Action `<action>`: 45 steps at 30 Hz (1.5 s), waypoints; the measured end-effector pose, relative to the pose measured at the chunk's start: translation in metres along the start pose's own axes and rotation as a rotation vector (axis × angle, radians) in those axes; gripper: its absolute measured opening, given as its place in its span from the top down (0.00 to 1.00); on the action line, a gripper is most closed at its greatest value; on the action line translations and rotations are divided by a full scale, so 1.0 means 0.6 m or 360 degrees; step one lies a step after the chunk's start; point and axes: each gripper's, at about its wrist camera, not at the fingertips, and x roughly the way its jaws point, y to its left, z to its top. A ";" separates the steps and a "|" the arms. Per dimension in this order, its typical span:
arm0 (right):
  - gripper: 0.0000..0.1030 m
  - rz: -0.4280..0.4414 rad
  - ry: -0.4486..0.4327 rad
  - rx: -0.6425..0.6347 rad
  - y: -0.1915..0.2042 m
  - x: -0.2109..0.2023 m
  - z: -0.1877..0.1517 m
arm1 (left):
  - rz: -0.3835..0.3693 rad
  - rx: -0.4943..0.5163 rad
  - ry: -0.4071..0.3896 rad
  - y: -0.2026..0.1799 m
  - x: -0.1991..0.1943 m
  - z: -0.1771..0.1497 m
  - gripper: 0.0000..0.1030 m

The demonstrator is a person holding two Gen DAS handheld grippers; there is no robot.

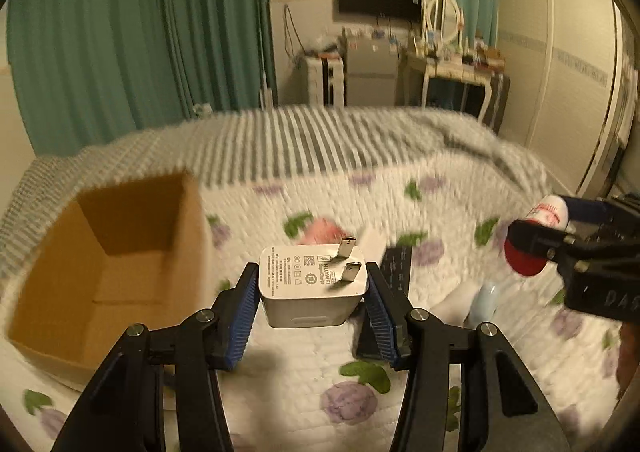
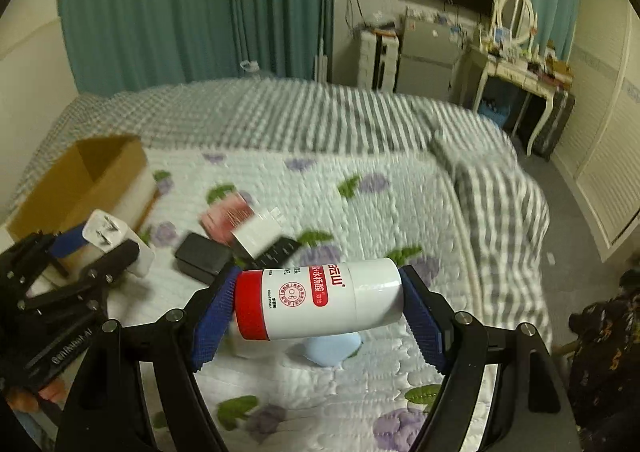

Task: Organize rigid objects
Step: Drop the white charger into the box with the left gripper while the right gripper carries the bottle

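A big bed [image 2: 280, 180] is lying under everything, wearing a white quilt with purple flowers and green leaves, and a grey striped blanket [image 1: 304, 140] is sitting on its far side. A brown cardboard box [image 1: 108, 276] is sitting open on the left part of the bed, and it is looking bare inside.

The right claw [image 2: 318, 302] is squeezing a white bottle [image 2: 320, 302] with a red cap, holding it sideways up above the quilt, red cap to the left. Red writing is showing on the bottle's side. The blue pads are pressing on its two ends.

The left claw [image 1: 312, 288] is clamping a white charger plug [image 1: 312, 288] between its blue pads, just beside the box and up over the quilt. The plug's two metal prongs are pointing up and tiny grey print is covering its top.

Down on the quilt, between the two claws, some smaller things are lying close together: a flat black box [image 2: 202, 258], a red packet [image 2: 224, 218], another white plug [image 2: 256, 234] and a little pale blue thing [image 2: 332, 348]
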 end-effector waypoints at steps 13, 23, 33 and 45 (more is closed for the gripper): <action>0.24 0.0186 -0.0227 -0.0154 0.179 -0.125 0.111 | 0.0159 -0.0070 -0.0171 0.181 -0.141 0.085 0.49; 0.24 0.0321 -0.0157 -0.0276 0.309 -0.055 0.113 | 0.0212 -0.0169 -0.0019 0.277 -0.069 0.021 0.49; 0.24 0.0344 -0.0053 -0.0327 0.350 0.031 0.092 | 0.0196 -0.0191 0.0092 0.301 -0.001 -0.030 0.49; 0.24 0.0400 -0.0058 -0.0341 0.372 0.050 0.100 | 0.0257 -0.0288 0.0004 0.328 -0.043 -0.021 0.39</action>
